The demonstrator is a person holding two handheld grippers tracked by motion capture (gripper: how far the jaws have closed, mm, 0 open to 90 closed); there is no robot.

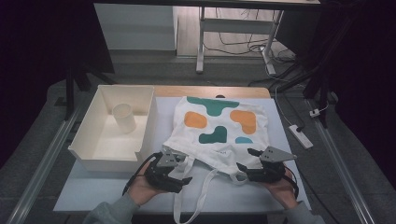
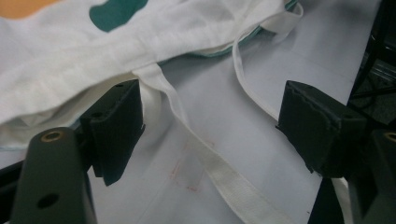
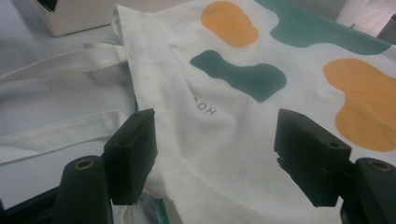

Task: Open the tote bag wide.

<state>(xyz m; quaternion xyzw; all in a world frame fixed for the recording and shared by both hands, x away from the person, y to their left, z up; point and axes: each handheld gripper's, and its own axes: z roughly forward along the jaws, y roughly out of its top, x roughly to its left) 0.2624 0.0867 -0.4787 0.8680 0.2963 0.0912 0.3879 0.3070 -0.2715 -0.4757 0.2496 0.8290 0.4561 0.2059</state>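
Dim, bluish light — dark corners in the high view, soft focus throughout.

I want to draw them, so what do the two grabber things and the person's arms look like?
Each gripper, left and right, is black, chunky, with two blocky jaws and a grey three-cornered plate on top. Brass-coloured rings sit in holes on the jaw arms. Black cables loop off them past the wrists. The person wears grey-green sleeves.
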